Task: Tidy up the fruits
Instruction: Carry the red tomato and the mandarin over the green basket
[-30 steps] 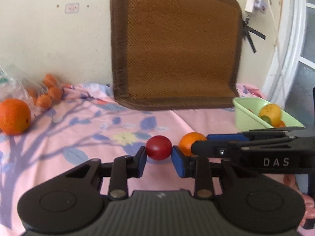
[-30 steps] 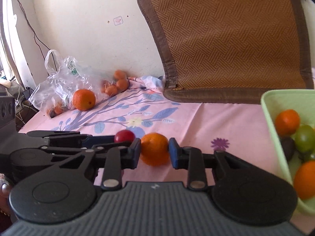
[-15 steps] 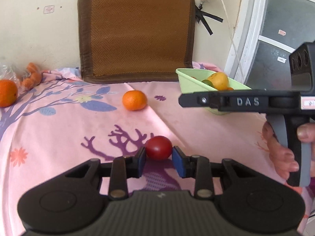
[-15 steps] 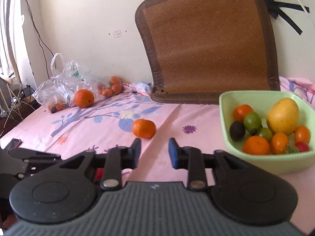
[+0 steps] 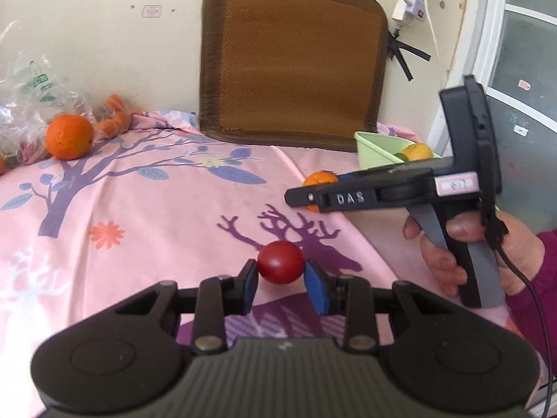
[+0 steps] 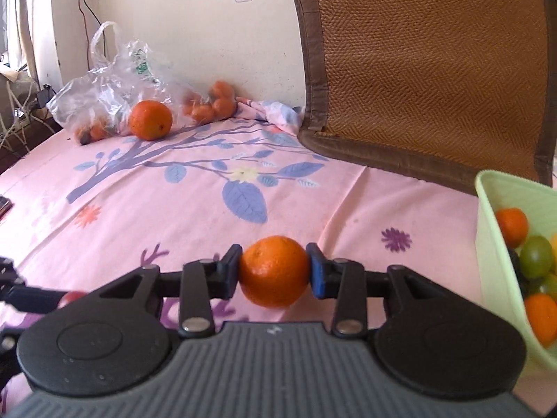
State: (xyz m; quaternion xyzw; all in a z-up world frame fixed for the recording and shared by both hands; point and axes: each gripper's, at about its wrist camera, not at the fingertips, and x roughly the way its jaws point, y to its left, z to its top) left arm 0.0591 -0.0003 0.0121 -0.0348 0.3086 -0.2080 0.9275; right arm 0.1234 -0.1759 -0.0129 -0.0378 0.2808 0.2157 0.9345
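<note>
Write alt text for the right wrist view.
The right gripper has just been closing, its pads now on a small orange above a pink floral sheet. A green bowl of mixed fruit sits at right; a plastic bag and a larger orange lie by the wall.

Green bowl [image 6: 494,216]: cut off by the right edge in the right wrist view; in the left wrist view mostly hidden behind the right tool [image 5: 313,198].
Orange [image 5: 318,178]: partly covered by that tool's fingers there.
Plastic bag [image 6: 104,94]: contents blurred, small fruits inside indistinct.
Left tool [image 6: 52,301]: blurred at the left edge, red fruit [image 6: 71,296] barely visible.
</note>
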